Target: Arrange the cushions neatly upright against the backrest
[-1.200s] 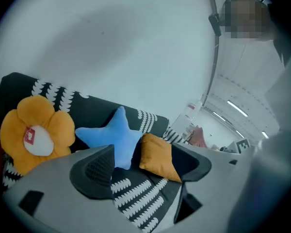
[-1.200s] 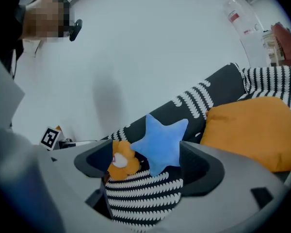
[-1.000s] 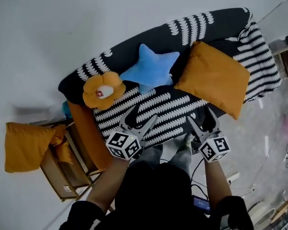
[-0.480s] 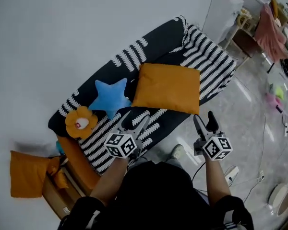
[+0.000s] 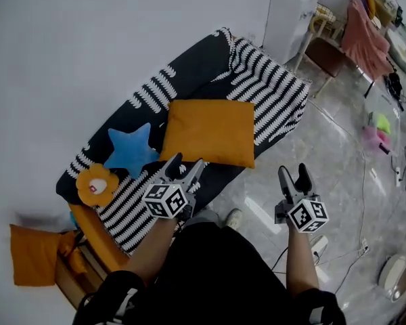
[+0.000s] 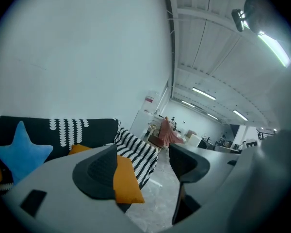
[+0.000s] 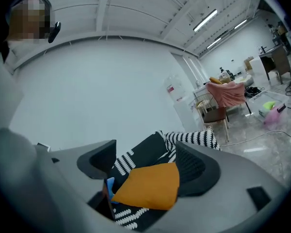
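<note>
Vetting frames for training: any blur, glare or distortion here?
Head view: fisheye bends the sofa; the floor shows glare streaks; otherwise sharp. Left gripper view: dark round vignette, and the ceiling lamp flares. Right gripper view: same vignette, orange cushion crisp.
</note>
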A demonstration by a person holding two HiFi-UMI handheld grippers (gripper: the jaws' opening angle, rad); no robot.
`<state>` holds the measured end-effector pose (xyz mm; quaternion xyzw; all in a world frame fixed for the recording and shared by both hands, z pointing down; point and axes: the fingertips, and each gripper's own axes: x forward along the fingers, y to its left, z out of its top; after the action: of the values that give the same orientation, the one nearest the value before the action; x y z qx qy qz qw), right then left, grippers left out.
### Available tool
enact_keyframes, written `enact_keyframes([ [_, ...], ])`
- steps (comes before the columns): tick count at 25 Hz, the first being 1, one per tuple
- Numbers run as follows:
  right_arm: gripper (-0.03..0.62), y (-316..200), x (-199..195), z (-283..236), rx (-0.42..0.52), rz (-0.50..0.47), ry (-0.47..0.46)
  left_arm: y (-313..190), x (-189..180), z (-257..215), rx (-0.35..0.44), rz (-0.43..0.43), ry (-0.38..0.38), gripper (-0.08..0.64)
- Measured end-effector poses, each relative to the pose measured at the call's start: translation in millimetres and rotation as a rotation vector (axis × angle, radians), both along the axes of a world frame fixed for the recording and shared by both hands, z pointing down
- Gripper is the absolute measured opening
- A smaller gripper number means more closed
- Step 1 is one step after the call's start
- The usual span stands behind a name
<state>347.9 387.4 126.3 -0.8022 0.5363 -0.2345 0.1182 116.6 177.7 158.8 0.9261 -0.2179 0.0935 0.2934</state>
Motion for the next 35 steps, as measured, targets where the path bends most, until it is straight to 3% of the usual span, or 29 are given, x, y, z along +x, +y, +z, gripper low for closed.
enact_keyframes([
  [5, 0.396, -17.8, 31.8, 2.7, 0.0, 0.035, -0.019, -26.7, 27.8, 7.3, 0.014, 0.008, -0.016, 0.35],
  [9, 0.396, -51.3, 57.6, 6.4, -0.048, 0.031, 0.004, -69.9, 41.3, 31.0, -0.026, -0.034, -0.035, 0.35],
  [14, 0.396, -116.7, 111.2, 20.3, -0.109, 0.017, 0.026, -128.3, 73.6, 61.3, -0.062, -0.012, -0.057, 0.35],
  [19, 0.396, -198.1, 120.9, 33.1, -0.141, -0.053, 0.036, -188.0, 69.8, 79.9, -0.075, -0.038, -0.11, 0.35],
  [27, 0.396, -268.8, 123.8, 118.6, -0.259, -0.119, -0.049, -238.6, 42.5, 147.3, -0.113, -0.087, -0.241, 0.351],
  [35, 0.396, -280.4, 123.9, 247.4, -0.464, -0.207, -0.073, -242.9, 39.3, 256.5, -0.226, -0.12, -0.317, 0.353],
])
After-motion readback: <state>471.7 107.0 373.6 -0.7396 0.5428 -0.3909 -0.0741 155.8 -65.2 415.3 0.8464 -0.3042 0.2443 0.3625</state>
